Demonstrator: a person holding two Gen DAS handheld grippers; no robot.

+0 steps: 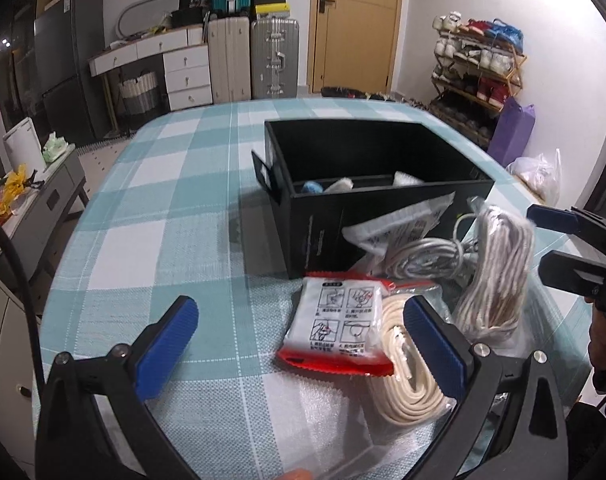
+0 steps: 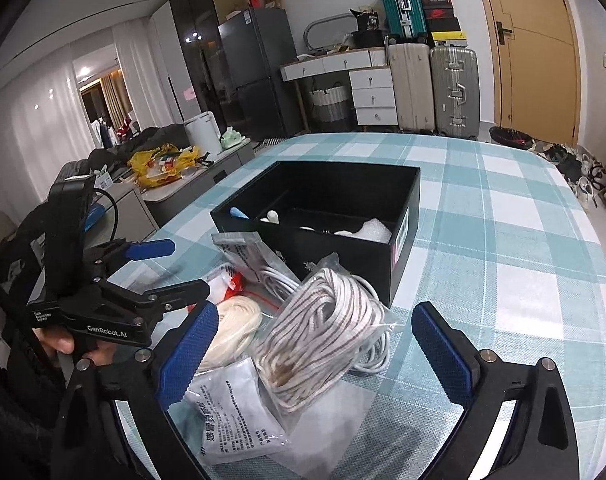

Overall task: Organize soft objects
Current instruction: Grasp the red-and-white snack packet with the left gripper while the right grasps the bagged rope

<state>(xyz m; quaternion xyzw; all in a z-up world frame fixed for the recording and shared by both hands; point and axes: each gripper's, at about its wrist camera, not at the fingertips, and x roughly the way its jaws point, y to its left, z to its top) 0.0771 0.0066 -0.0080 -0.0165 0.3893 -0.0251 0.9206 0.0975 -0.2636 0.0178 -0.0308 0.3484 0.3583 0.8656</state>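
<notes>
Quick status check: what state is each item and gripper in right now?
Black box: open, lidless, a few soft items inside.
Striped rope bundle: bagged, on the table outside the box.
Cream strap coil: bagged, on the table.
Red-edged packet: sealed, lying flat.
White cable: coiled beside the box.
Left gripper: open, empty.
Right gripper: open, around the rope bundle, not closed.

A teal-and-white plaid tablecloth (image 1: 175, 208) is covering the table, bearing a black box (image 1: 367, 216). A red-edged white packet (image 1: 339, 324), cream strap (image 1: 403, 384) and brown-flecked white rope (image 2: 323, 336) are lying beside blue-padded black grippers.
</notes>
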